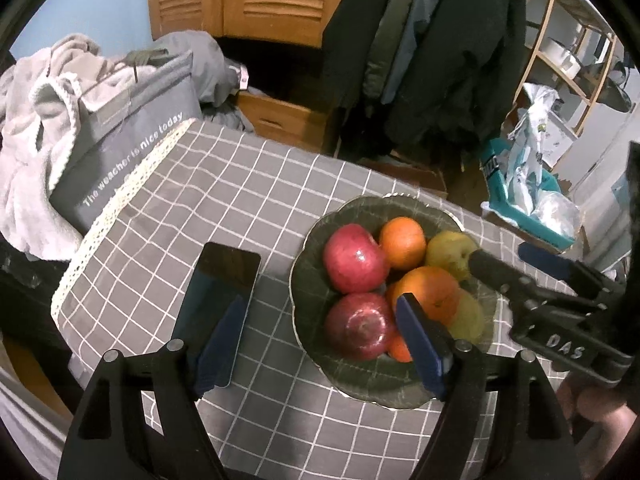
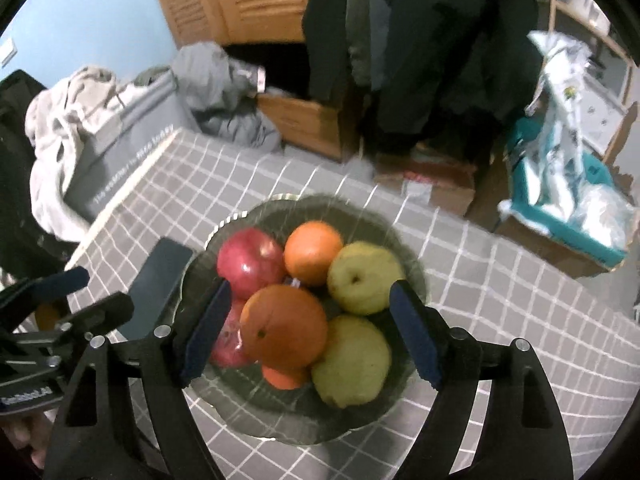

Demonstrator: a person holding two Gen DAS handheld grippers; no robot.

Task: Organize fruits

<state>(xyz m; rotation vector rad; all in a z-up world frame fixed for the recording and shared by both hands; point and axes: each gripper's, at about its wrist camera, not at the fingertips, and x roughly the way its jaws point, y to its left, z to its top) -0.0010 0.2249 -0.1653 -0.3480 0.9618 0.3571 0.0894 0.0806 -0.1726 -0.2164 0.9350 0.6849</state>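
Hovering over the dark bowl on the checked tabletop, the right tongs gape empty above the top orange; the left tongs, also open and empty, hang off to its side.

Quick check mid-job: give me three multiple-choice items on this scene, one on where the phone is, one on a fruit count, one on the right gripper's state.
1. The phone lies:
A. in the bowl
B. on the tablecloth, left of the bowl
C. on the shelf

2. Red apples in the bowl:
A. none
B. two
C. five

3. The right gripper is:
A. open, empty
B. shut on an orange
C. shut on a pear

Answers:
1 B: it rests flat on the checked tablecloth beside the bowl's rim.
2 B: two red apples show on the left side.
3 A: its pads stand apart above the fruit, holding nothing.
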